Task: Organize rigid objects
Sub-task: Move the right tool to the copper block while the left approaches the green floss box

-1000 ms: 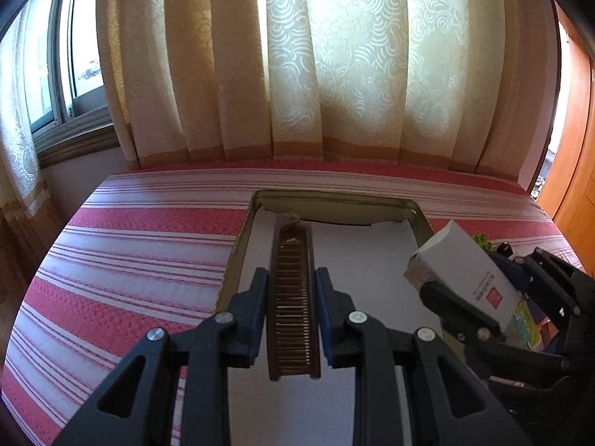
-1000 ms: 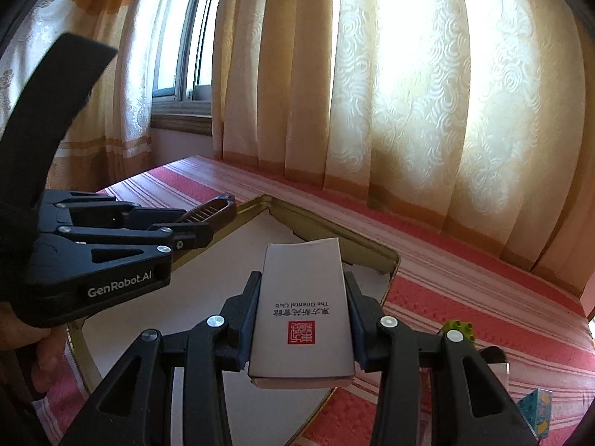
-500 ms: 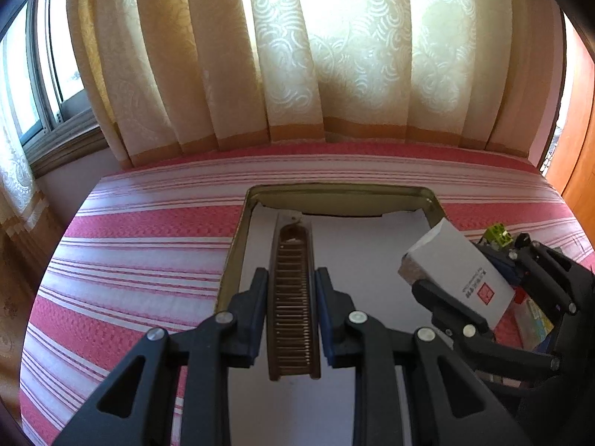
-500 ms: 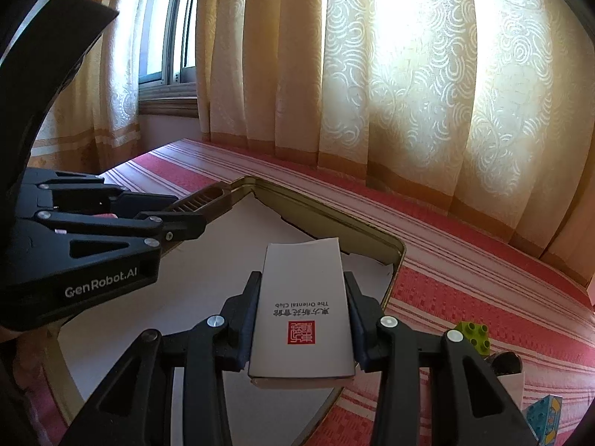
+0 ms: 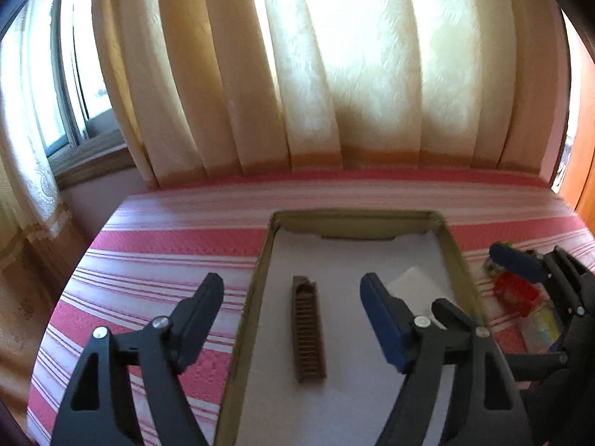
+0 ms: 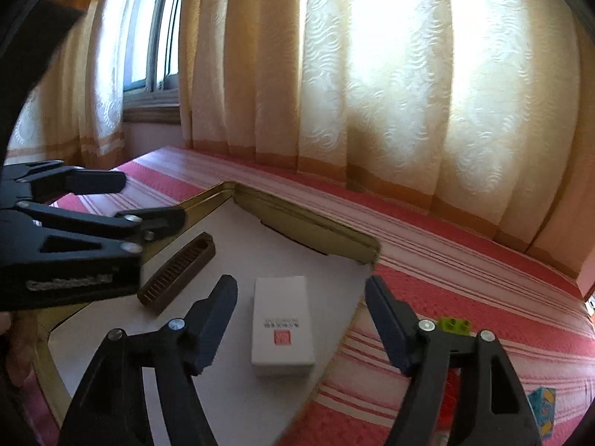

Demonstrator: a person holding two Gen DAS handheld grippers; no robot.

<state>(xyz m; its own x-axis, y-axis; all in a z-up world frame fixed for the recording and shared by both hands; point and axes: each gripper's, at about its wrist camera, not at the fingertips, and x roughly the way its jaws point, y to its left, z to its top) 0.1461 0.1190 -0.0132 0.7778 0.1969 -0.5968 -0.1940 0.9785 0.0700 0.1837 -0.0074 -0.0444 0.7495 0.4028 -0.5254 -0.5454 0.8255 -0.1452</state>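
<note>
Our left gripper [image 5: 292,319] hangs over the tray [image 5: 459,260] with its jaws opening wide and nothing pressed between them — the brown comb [image 5: 308,334] lies flat on the white liner below, in line with the gap and clear of both pads. Our right gripper [image 6: 301,323] is opening too, and the white box [image 6: 282,321] rests label-up on the liner between its fingers, touching neither. We judge this to be the release step: both pieces are set down in the tray, the comb toward its left side and the box toward its near right edge, apart from each other. The next move, as we read it, calls for backing both grippers up and away without clipping what was just placed, then turning to the loose things on the striped cloth [image 5: 160,245] to the right of the tray. A green block [image 6: 453,322] sits out there, with a red piece [image 5: 515,293] and a small patterned carton [image 6: 541,407] nearer. The tray's raised rim stands between those items and the liner, and the two grippers work close together — each could get in the other's way.
</note>
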